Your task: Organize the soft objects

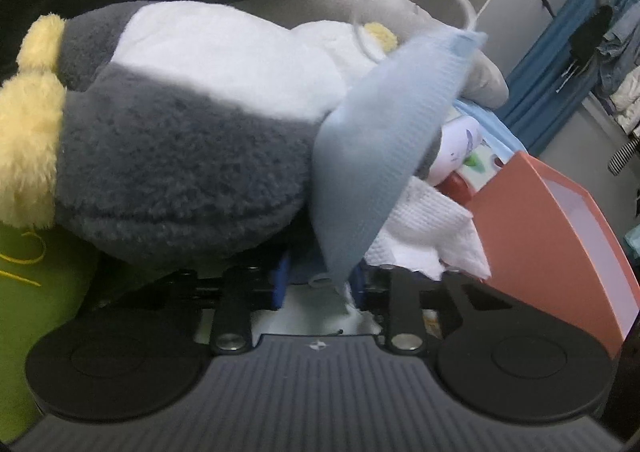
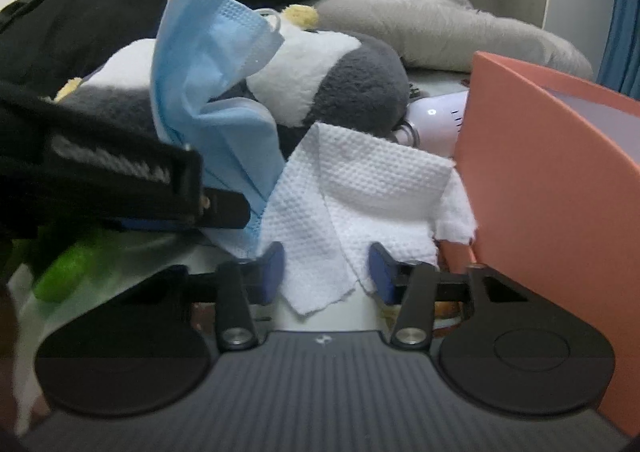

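Soft objects crowd the surface in front of you: a blue face mask (image 2: 208, 92), a white paper towel (image 2: 360, 204) and a grey-and-white plush toy (image 1: 180, 132) all lie just beside the orange box (image 2: 560, 180). Your left gripper (image 1: 320, 284) appears pinched on the mask's lower corner, so the mask drapes up against the plush, probably ready to be lifted clear. Your right gripper (image 2: 328, 272) has its blue pads on either side of the towel's hanging edge; they stand close to the cloth, but you cannot tell whether they press on it. Both grippers sit low and angled down, which suits picking thin, limp items by an edge.
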`<state>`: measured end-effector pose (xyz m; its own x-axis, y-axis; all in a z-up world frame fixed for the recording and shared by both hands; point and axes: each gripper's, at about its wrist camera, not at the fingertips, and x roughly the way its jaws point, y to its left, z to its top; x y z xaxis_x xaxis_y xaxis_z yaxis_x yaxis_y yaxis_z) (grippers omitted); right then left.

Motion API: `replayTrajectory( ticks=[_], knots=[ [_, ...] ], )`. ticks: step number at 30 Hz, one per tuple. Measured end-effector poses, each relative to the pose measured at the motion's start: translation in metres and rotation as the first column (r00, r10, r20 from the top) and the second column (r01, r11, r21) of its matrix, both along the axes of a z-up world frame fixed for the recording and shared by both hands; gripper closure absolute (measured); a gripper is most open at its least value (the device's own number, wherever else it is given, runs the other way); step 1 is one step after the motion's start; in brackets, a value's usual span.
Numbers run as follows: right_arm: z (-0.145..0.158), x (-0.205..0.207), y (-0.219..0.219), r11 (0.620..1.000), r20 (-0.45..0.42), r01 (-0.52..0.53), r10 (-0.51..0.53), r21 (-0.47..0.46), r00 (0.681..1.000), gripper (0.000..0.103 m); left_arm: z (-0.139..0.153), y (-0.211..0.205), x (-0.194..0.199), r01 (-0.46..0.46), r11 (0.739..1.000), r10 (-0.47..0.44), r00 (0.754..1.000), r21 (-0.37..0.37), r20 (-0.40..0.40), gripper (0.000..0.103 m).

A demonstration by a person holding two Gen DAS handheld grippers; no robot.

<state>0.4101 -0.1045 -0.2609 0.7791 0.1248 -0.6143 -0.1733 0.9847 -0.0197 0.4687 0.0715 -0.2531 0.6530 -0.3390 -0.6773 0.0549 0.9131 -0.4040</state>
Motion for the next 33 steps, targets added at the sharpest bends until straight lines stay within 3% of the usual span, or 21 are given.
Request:
replayTrajectory(
  ticks=[3, 5, 13, 22, 33],
  knots=[
    [0.001, 0.000, 0.001, 1.000, -0.009, -0.009, 0.009, -0.001, 1.000, 0.088, 0.002, 0.000, 0.001, -0.008, 1.000, 0.008, 1.000, 0.017, 0.003, 0.092],
    [0.003, 0.000, 0.000, 1.000, -0.020, -0.002, 0.002, 0.000, 1.000, 0.096, 0.006, 0.000, -0.002, -0.011, 0.999, 0.011, 1.000, 0.031, 0.007, 0.095],
    [0.017, -0.030, -0.006, 0.999, -0.037, -0.003, 0.005, 0.035, 0.999, 0.098, 0.033, 0.002, -0.027, -0.006, 0.998, 0.004, 1.000, 0.065, 0.028, 0.098],
    [0.025, -0.085, -0.008, 0.998, -0.052, -0.053, 0.055, 0.046, 0.997, 0.098, 0.047, -0.001, -0.089, -0.017, 0.996, 0.015, 1.000, 0.083, 0.021, 0.098],
    [0.033, -0.145, -0.021, 0.993, -0.065, -0.111, 0.113, 0.033, 0.991, 0.098, 0.048, -0.012, -0.160, -0.012, 0.996, 0.012, 1.000, 0.084, 0.003, 0.098]
  ],
)
